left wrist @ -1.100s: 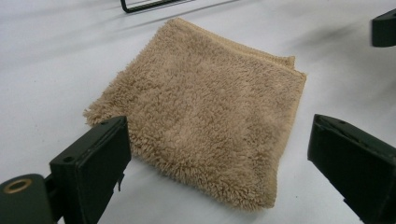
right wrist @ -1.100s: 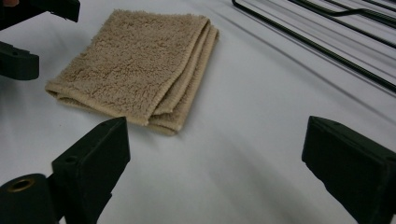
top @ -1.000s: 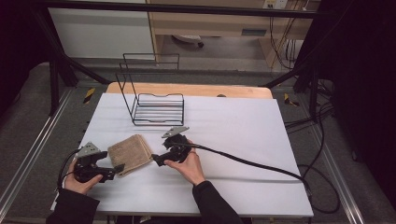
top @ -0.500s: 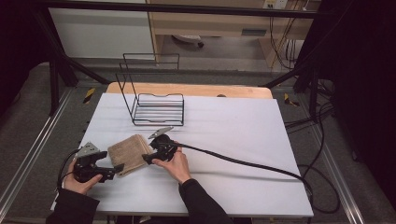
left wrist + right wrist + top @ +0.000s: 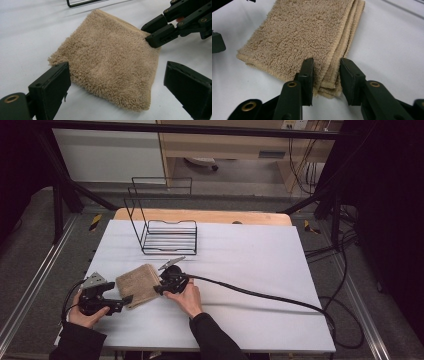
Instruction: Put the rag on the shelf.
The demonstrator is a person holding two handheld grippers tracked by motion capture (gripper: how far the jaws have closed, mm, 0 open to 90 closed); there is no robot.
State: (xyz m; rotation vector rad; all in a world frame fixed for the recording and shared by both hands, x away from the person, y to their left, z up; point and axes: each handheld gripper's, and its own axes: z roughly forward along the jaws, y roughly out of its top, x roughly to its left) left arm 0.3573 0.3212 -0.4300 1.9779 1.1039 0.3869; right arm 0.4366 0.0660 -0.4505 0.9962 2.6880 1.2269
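From the high view, your folded tan towel (image 5: 141, 283) sits on the white table (image 5: 250, 270) near its front left, between your left gripper (image 5: 122, 302) and right gripper (image 5: 159, 287), with the wire rack (image 5: 167, 237) well behind it.

In the left gripper view those jaws are spread wide around the towel's (image 5: 110, 65) near corner without touching it, probably ready to steady it.

In the right gripper view your jaws have just been closing and now straddle the layered edge (image 5: 329, 72), looks like to pinch all folds together, though I doubt they're clamped yet.
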